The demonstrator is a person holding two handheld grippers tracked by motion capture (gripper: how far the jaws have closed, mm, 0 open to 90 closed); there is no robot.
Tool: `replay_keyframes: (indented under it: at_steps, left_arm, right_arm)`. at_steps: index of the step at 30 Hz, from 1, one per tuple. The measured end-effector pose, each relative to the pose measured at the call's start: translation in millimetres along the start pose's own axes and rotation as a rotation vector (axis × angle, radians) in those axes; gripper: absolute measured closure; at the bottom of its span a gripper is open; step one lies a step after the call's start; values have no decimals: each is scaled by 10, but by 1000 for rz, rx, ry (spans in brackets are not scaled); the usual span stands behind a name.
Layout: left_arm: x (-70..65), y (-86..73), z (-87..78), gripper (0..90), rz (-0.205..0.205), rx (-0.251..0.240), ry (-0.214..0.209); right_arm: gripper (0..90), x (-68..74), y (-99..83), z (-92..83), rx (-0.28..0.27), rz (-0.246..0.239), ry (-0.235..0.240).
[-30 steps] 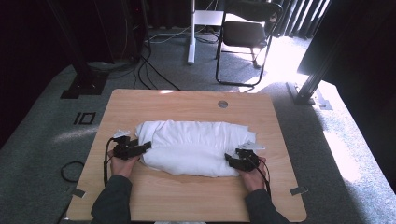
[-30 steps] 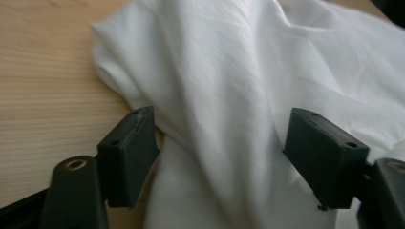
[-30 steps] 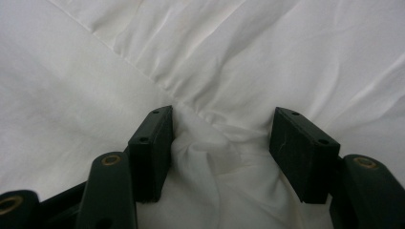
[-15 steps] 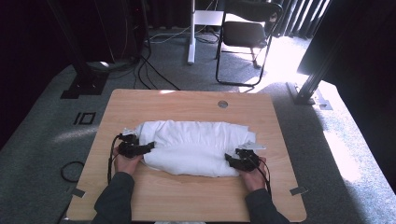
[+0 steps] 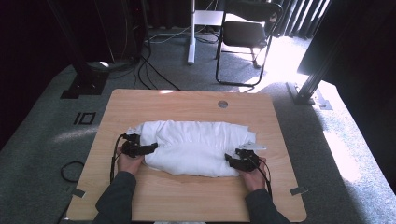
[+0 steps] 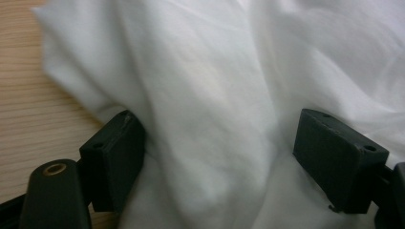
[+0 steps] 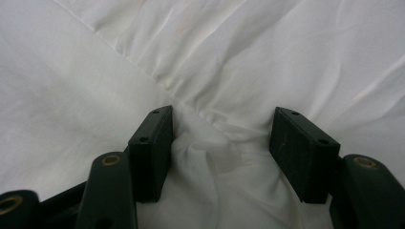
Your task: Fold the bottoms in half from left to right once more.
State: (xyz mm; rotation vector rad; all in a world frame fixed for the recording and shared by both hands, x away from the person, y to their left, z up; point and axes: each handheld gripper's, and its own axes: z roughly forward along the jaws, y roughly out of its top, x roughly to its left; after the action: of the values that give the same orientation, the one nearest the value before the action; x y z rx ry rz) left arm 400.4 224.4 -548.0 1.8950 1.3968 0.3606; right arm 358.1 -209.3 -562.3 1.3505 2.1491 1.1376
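Note:
A white cloth point(image 5: 196, 147) lies bunched in a long roll across the wooden table point(image 5: 187, 102). My left gripper point(image 5: 152, 148) is at its left end. In the left gripper view its jaws point(image 6: 217, 157) stand wide with a soft bulge of cloth point(image 6: 215, 71) between them; they have just been opening and do not pinch it. My right gripper point(image 5: 229, 158) is at the roll's right front corner. In the right gripper view it point(image 7: 222, 143) holds a gathered fold of the cloth point(image 7: 286, 47), with creases running in toward the pads.
A round grommet point(image 5: 222, 104) sits in the table near its far edge. Bare wood runs along the front edge by the person's sleeves. Beyond the table stand a dark chair point(image 5: 243, 35), a white post point(image 5: 190, 32) and floor cables point(image 5: 149, 74).
The left hand has edged slightly in toward the cloth's left end. The right hand and the cloth roll look the same.

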Motion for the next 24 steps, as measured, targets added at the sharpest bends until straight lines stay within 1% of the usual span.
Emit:
replay_keyframes:
  at_steps: [2, 4, 6, 8, 10, 11, 12, 14, 15, 16, 19, 21, 24]
  left_arm:
    - [-46, 14, 5, 223, 30, 21, 18]
    - [-90, 29, 0, 288, 74, 50, 27]
    - [-133, 39, -5, 397, 110, 71, 26]
    - [-156, 33, -12, 566, 133, 75, 21]
    - [-138, 20, -14, 732, 115, 76, -31]
    - [-114, 23, -18, 765, 101, 79, -50]
    - [-80, 37, -28, 787, 85, 89, -71]
    - [-29, 57, -89, 801, 67, 62, -92]
    - [-29, 57, -89, 802, 67, 62, -92]
    - [20, 89, -186, 804, 37, 24, -123]
    - [2, 183, -337, 806, 56, -21, -141]
    - [-24, 252, -422, 806, 52, -53, -168]
    - [-70, 337, -523, 808, 54, -86, -207]
  right_arm:
    - [401, 1, 0, -1, 1, -1, -1]
    - [401, 2, 1, -1, 1, -2, -1]
    - [401, 9, 5, -4, 2, -1, -5]
    - [401, 24, 15, -15, 5, -5, -13]
    - [401, 38, 47, -41, 6, -9, -23]
    - [404, 49, 75, -63, 5, -7, -28]
    - [407, 66, 110, -89, 0, -9, -31]
    - [405, 121, 199, -147, -22, -26, -34]
    - [403, 165, 253, -175, -34, -31, -29]
    - [403, 215, 309, -197, -47, -46, -19]
    - [403, 410, 468, -214, -76, -106, 18]
    - [396, 556, 557, -182, -87, -150, 33]
    - [383, 729, 648, -66, -75, -194, 41]
